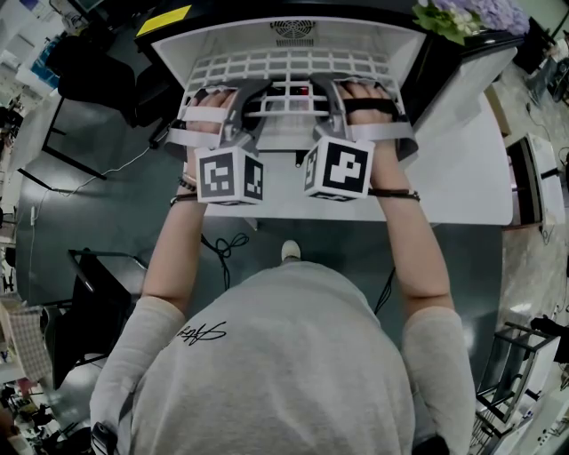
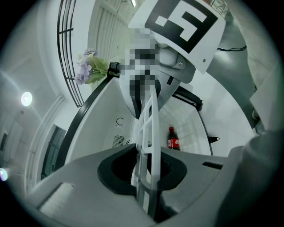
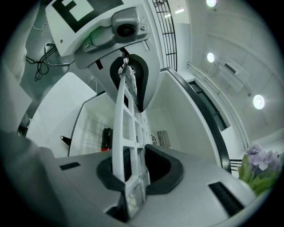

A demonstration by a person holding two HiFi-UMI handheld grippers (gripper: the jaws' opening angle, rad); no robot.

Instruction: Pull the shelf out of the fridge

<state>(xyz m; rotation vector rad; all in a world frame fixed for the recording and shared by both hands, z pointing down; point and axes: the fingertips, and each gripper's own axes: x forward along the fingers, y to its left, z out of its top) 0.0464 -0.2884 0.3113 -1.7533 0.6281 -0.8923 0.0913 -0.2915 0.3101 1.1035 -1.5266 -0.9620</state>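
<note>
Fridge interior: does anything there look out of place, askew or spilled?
Yes. A dark cola bottle with a red label appears to lie on its side below the white grid shelf, not upright. The shelf itself looks whole, and nothing seems spilled.

White fridge (image 1: 404, 53) with a black door edge. Inside it is a white shelf (image 1: 284, 67) in an open grid pattern. The left tool (image 2: 143, 165) and right tool (image 3: 135, 170) are grey with black pads. Each carries a white cube printed with bold black square markers. A dark bottle (image 2: 173, 138) has a red label. Pale purple flowers (image 1: 471, 13) have green leaves. There is a yellow label (image 1: 164, 19). The person's top (image 1: 276, 364) is light grey with small black script.
</note>
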